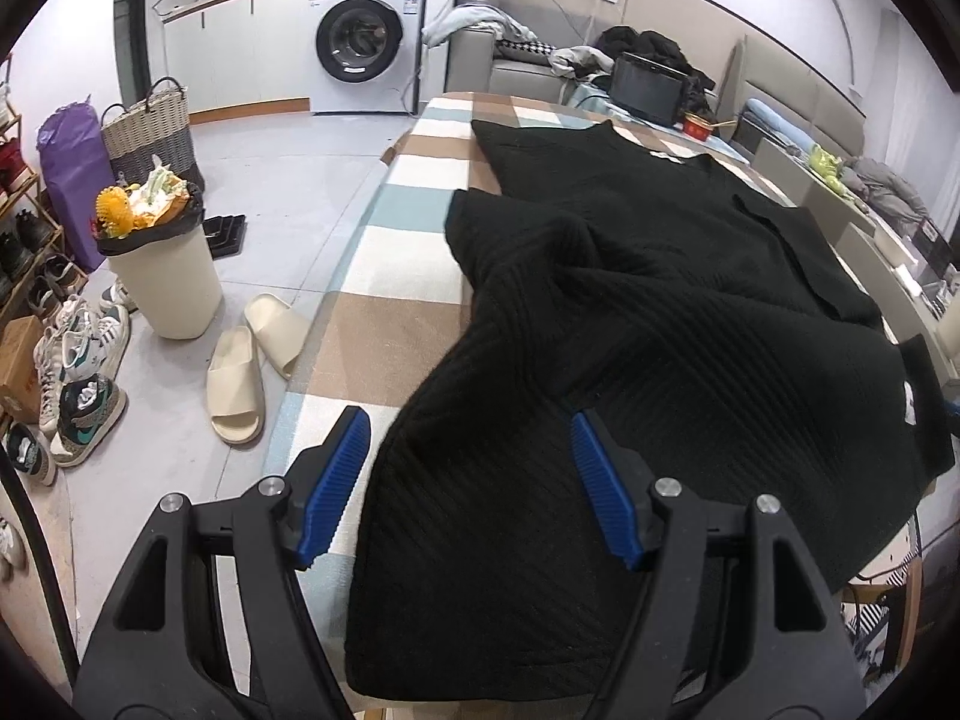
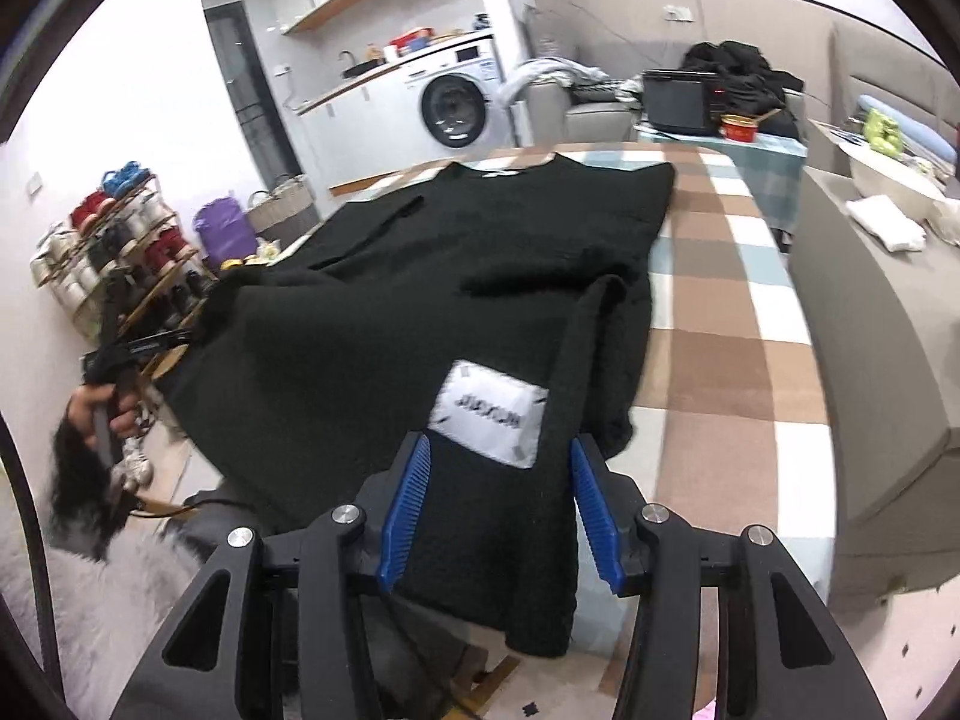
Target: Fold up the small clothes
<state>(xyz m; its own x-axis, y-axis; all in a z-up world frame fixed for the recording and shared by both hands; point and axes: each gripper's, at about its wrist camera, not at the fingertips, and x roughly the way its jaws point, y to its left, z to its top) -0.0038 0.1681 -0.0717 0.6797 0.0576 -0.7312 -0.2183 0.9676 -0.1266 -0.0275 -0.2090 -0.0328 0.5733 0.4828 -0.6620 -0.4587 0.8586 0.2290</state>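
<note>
- Left gripper (image 1: 468,474) hovered low over the black ribbed knit garment (image 1: 630,324), jaws apart, pointing toward 12 o'clock.
- Right gripper (image 2: 501,501) hovered level, jaws apart, straddling the garment's hem below the white label (image 2: 489,414).

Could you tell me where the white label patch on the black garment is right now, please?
In the right wrist view, the white label patch sits on the near part of the black knit garment, just beyond the open right gripper, left of a raised fold.
</note>
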